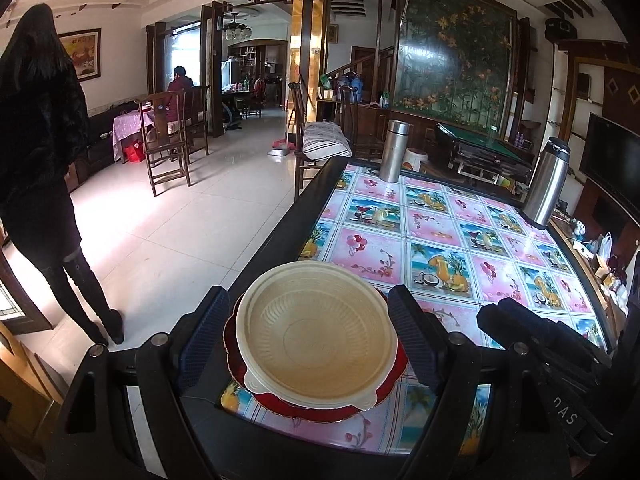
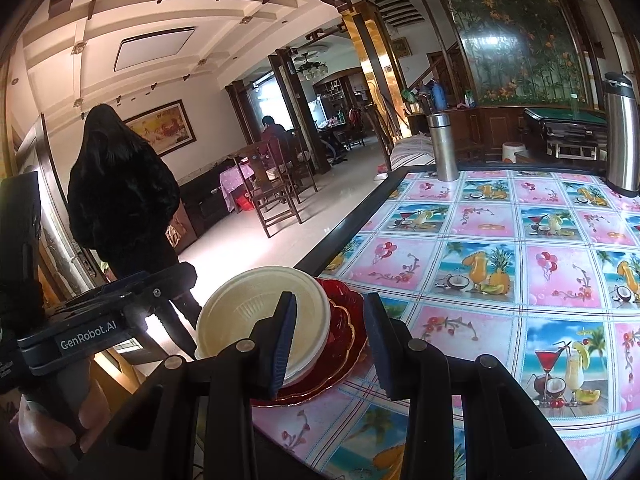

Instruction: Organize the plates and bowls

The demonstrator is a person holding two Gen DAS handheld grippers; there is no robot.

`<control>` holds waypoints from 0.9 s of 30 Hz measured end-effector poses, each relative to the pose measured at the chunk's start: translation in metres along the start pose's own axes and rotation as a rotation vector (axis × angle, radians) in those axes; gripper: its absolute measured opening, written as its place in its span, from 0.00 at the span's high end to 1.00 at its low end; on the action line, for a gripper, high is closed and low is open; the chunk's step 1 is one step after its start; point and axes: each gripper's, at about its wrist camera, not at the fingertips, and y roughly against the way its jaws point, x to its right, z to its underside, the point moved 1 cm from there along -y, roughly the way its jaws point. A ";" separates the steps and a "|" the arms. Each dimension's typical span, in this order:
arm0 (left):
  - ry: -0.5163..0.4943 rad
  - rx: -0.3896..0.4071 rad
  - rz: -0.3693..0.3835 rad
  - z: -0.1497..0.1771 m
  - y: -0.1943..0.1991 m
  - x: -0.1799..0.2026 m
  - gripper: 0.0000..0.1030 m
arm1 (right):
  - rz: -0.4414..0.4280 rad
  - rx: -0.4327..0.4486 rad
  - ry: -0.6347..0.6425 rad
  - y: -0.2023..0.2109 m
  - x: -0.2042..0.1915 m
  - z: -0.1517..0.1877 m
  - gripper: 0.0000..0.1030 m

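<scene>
A cream ribbed bowl [image 1: 316,334] sits in a red scalloped plate [image 1: 320,410] near the table's front left corner. My left gripper [image 1: 308,312] is open, a finger on each side of the bowl, not touching it. In the right wrist view the cream bowl [image 2: 248,312] and red plate [image 2: 344,332] lie just ahead. My right gripper [image 2: 330,316] is open over the bowl's right rim and the plate, holding nothing. The right gripper's body [image 1: 540,344] shows at the right in the left wrist view, and the left gripper's body [image 2: 100,320] at the left in the right wrist view.
The table [image 1: 440,236] has a pink and blue fruit-print cloth and a dark frame. A steel flask [image 1: 394,151] stands at its far left corner and a steel thermos [image 1: 548,182] at its far right. A person in black [image 1: 44,168] stands on the tiled floor at left, near wooden chairs [image 1: 168,148].
</scene>
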 end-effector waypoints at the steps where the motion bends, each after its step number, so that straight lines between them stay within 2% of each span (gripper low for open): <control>1: -0.001 0.001 -0.001 0.000 0.000 -0.001 0.20 | -0.001 -0.002 0.004 -0.001 -0.002 0.000 0.63; 14: 0.003 0.019 0.007 0.001 0.003 -0.005 0.21 | 0.003 -0.008 0.021 -0.007 -0.010 0.002 0.63; 21: -0.011 0.066 0.037 -0.003 0.011 -0.001 0.20 | 0.001 -0.010 0.024 -0.009 -0.008 0.001 0.63; 27: 0.018 0.069 0.071 -0.004 0.010 -0.005 0.15 | -0.001 -0.008 0.024 -0.009 -0.007 0.001 0.63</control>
